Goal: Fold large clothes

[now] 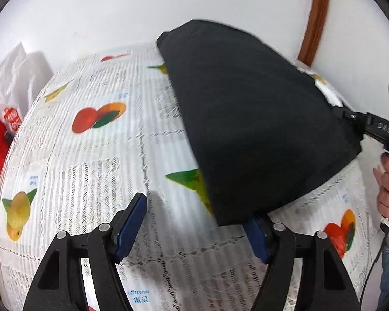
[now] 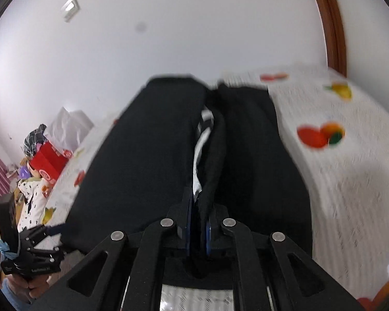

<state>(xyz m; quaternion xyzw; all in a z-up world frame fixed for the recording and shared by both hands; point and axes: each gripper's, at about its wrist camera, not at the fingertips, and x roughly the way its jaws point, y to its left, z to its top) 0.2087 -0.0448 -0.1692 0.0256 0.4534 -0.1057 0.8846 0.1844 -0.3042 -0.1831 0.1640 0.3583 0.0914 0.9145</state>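
Now my right gripper point(image 2: 198, 223) clamps the black cloth garment's point(image 1: 246, 108) edge to carry the fold; my left gripper point(image 1: 194, 223) stands open at its near corner.

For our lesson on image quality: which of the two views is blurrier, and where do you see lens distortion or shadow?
Right wrist view: motion-smeared, worst on the tablecloth. Left wrist view: sharper, though the black garment edges are soft; the fisheye bulges the table into a dome, and a soft shadow lies beside the left gripper.

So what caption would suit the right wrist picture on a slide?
Right gripper shut on the black garment's edge over a fruit-print tablecloth.
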